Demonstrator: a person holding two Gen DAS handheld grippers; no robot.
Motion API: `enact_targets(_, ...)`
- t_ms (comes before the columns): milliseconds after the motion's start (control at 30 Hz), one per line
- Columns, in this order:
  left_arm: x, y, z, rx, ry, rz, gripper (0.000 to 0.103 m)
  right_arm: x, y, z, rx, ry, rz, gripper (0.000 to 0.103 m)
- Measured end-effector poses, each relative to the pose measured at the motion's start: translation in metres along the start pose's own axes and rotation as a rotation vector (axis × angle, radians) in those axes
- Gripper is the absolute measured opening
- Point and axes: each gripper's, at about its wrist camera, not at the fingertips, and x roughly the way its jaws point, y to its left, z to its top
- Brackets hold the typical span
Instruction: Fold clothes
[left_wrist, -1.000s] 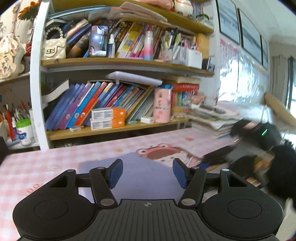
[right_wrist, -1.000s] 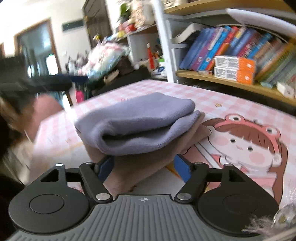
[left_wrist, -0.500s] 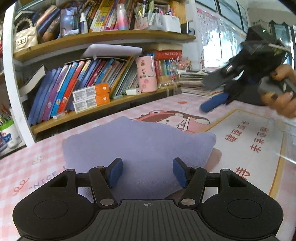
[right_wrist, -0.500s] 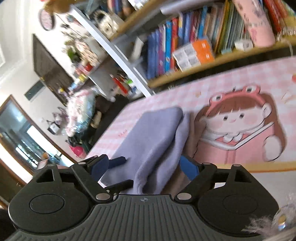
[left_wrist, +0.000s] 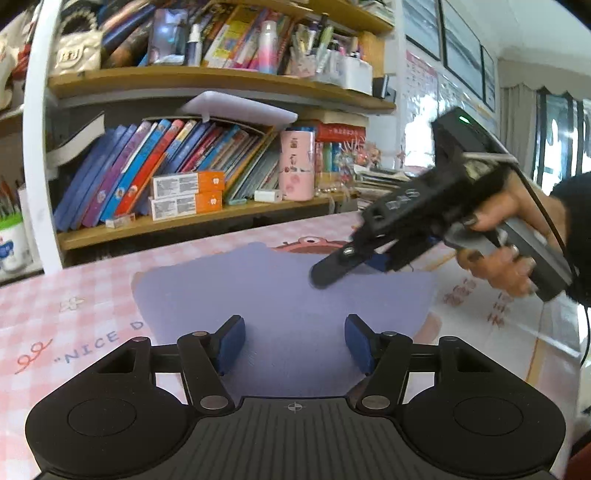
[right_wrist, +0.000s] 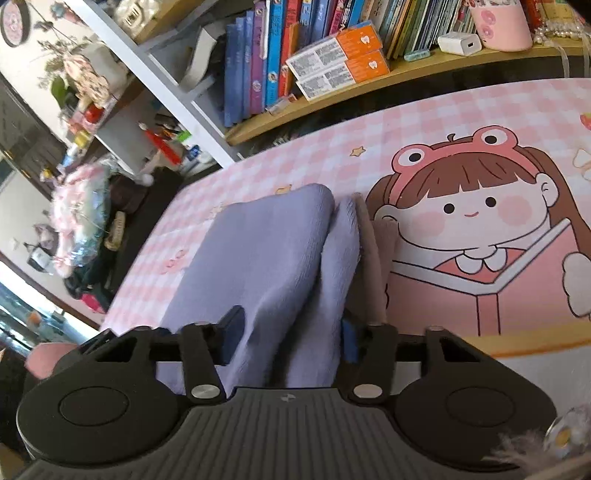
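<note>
A folded lavender cloth (left_wrist: 280, 295) lies on the pink checked table mat (left_wrist: 74, 317), on top of a beige cloth whose edge shows at its right (right_wrist: 373, 258). My left gripper (left_wrist: 293, 341) is open just above the near edge of the lavender cloth. My right gripper (right_wrist: 288, 332) is open, its jaws straddling the folded edge of the lavender cloth (right_wrist: 266, 258). In the left wrist view the right gripper (left_wrist: 347, 264) reaches over the cloth's right side, held by a hand.
A bookshelf (left_wrist: 192, 218) with books, orange boxes and a pink cup (left_wrist: 295, 166) stands behind the table. A cartoon girl print (right_wrist: 472, 221) covers the mat right of the cloths. The table's left edge drops off to cluttered floor items (right_wrist: 81, 221).
The right gripper came down from the far right onto the cloth's right side and now straddles its folded edge. The left gripper stayed open at the near edge.
</note>
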Motion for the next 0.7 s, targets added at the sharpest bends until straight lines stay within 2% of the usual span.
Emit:
enact_targets(33, 0.001, -0.002, -0.001, 0.009, -0.002, 0.003, 0.06, 0.005, 0.001, 0.0, -0.013, 0.006, -0.014, 0.03)
enact_targets(67, 0.001, -0.002, -0.002, 0.006, -0.006, 0.0, 0.06, 0.005, 0.008, -0.003, -0.054, 0.0, -0.025, 0.019)
enact_targets(100, 0.001, 0.0, -0.003, -0.003, -0.012, -0.007, 0.06, 0.004, 0.014, -0.006, -0.096, -0.005, -0.037, 0.015)
enact_targets(167, -0.001, 0.002, -0.004, -0.023, -0.025, -0.021, 0.06, -0.014, 0.046, -0.017, -0.291, -0.079, -0.06, 0.015)
enact_targets(233, -0.002, 0.005, -0.005, -0.042, -0.038, -0.035, 0.061, -0.04, 0.069, -0.031, -0.419, -0.179, -0.001, 0.014)
enact_targets(300, -0.004, 0.007, -0.005, -0.062, -0.051, -0.049, 0.062, -0.051, 0.071, -0.04, -0.428, -0.218, 0.011, 0.014)
enact_targets(333, -0.004, 0.008, -0.006, -0.066, -0.052, -0.052, 0.062, -0.048, 0.064, -0.042, -0.402, -0.211, -0.026, 0.014)
enact_targets(400, -0.003, 0.005, -0.006, -0.054, -0.051, -0.065, 0.062, -0.028, 0.038, -0.041, -0.291, -0.124, -0.132, 0.015)
enact_targets(500, -0.011, 0.008, -0.006, -0.07, -0.091, -0.077, 0.063, -0.021, 0.005, -0.043, -0.087, -0.098, -0.068, 0.016)
enact_targets(633, -0.022, 0.044, -0.007, -0.273, -0.169, -0.091, 0.066, -0.027, 0.001, -0.042, -0.047, -0.098, -0.04, 0.022)
enact_targets(700, -0.029, 0.061, -0.011, -0.393, -0.211, -0.1, 0.068, -0.03, 0.002, -0.041, -0.035, -0.094, -0.031, 0.03)
